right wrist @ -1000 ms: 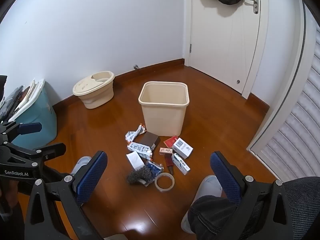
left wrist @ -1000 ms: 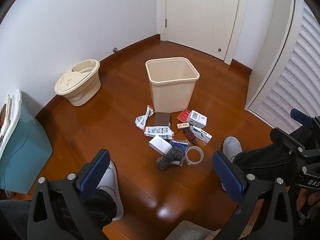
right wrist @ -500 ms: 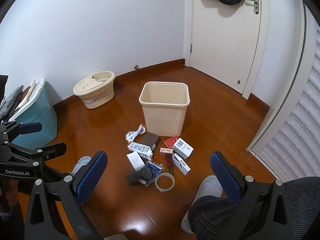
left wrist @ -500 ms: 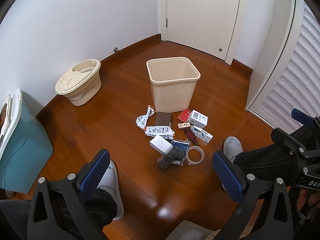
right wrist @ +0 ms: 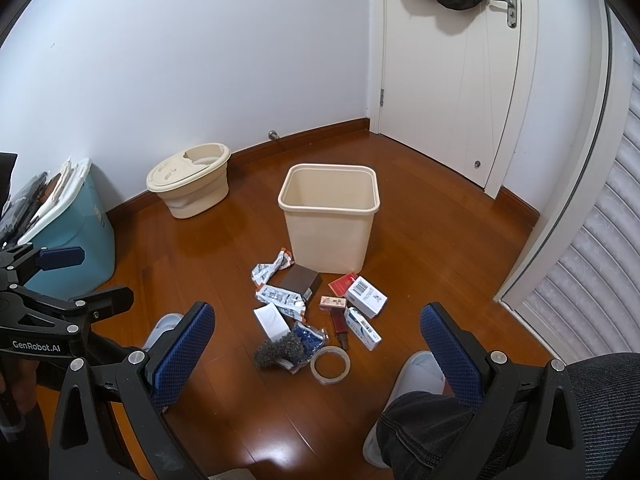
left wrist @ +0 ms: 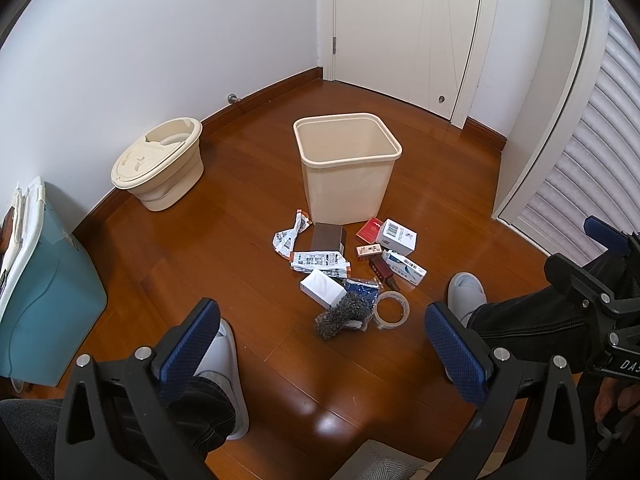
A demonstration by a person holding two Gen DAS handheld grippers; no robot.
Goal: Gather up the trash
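A cream waste bin (left wrist: 347, 168) (right wrist: 329, 220) stands on the wooden floor with nothing visible inside. In front of it lies a scatter of trash: crumpled wrappers (left wrist: 318, 260) (right wrist: 280, 296), a brown box (left wrist: 328, 237), white boxes (left wrist: 398, 236) (right wrist: 366, 297), a red pack (left wrist: 369, 229), a steel-wool ball (left wrist: 344, 315) (right wrist: 278, 352) and a tape ring (left wrist: 393, 309) (right wrist: 330, 363). My left gripper (left wrist: 320, 342) hangs open well above the floor, nearer than the pile. My right gripper (right wrist: 318, 348) is also open, high over the pile, holding nothing.
A cream lidded tub (left wrist: 158, 164) sits by the left wall and a teal bin (left wrist: 36, 292) stands nearer. A white door (right wrist: 452, 80) with a black bag on its handle closes the far corner. A seated person's slippered feet (left wrist: 466, 292) (left wrist: 224, 360) flank the pile.
The left wrist view has tilted up slightly, so the bin and pile sit a little lower-right in frame. The right view is nearly unchanged. Both grippers stay open.
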